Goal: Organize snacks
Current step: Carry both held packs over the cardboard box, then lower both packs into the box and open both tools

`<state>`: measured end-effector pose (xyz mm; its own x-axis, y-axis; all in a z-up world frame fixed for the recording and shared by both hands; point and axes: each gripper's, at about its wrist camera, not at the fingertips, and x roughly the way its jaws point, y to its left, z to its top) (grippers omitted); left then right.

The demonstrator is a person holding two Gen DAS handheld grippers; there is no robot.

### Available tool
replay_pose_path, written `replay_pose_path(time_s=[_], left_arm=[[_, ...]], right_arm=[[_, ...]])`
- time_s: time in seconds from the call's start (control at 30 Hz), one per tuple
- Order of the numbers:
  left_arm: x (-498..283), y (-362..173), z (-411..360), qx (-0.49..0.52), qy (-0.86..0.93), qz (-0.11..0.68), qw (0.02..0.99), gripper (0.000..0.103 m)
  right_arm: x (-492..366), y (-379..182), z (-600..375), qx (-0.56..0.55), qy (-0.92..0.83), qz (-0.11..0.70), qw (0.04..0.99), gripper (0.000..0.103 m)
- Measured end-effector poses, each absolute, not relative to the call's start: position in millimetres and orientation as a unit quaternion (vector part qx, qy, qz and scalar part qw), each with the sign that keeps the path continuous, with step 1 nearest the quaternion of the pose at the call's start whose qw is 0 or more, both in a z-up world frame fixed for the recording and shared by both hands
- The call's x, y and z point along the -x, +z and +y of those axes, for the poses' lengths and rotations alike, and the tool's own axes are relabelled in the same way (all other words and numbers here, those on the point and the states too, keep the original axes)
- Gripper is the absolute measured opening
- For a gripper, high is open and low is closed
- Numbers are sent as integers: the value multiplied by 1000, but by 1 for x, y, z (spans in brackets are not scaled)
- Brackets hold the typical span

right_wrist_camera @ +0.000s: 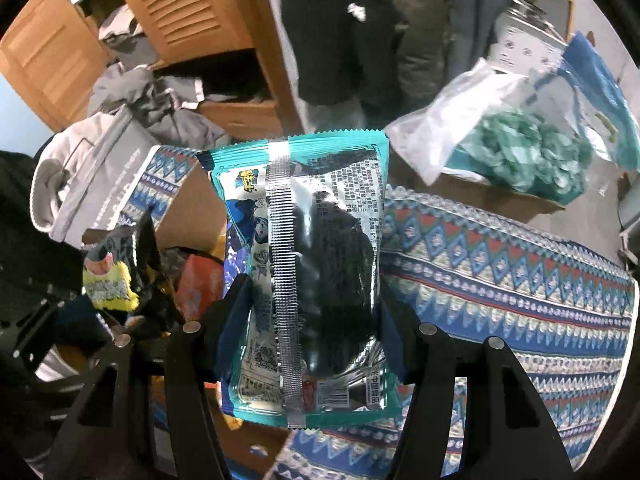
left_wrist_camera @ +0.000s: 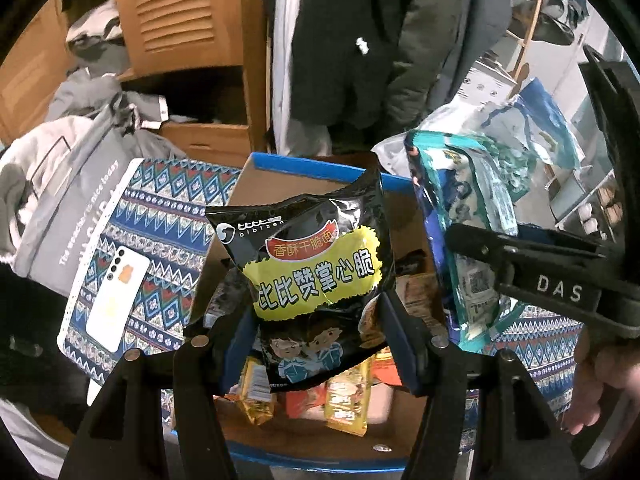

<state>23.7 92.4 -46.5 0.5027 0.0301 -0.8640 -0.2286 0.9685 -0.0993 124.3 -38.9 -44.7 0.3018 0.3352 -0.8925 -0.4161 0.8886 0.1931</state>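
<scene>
Left wrist view: the left tongs (left_wrist_camera: 316,332) are clamped on a black snack bag (left_wrist_camera: 308,276) at centre, above the cardboard box (left_wrist_camera: 256,184) with several packets left inside. The right tongs (right_wrist_camera: 310,344) grip a teal snack bag (right_wrist_camera: 308,272), mid-frame. I'd judge the sorting unfinished.
</scene>
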Motion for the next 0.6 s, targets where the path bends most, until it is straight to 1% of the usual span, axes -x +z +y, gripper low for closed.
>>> replay_pose_path(time_s=[0.23, 0.3, 0.33, 0.4, 0.5, 0.6], left_arm=[[-21, -57, 108, 113, 85, 496, 857, 62], [-21, -59, 112, 118, 89, 500, 854, 67], [-21, -59, 113, 119, 91, 501, 853, 71], [-18, -60, 116, 119, 97, 499, 853, 72], [-15, -59, 118, 120, 99, 499, 853, 73], [-10, -55, 121, 124, 101, 498, 852, 77]], right_arm=[[-126, -52, -11, 49, 247, 555, 793, 60], [-127, -53, -6, 53, 249, 555, 792, 60], [-126, -53, -4, 56, 249, 554, 793, 61], [-125, -51, -1, 59, 247, 551, 795, 72], [-122, -45, -2, 60, 245, 543, 801, 72], [-119, -37, -6, 56, 244, 537, 805, 72]])
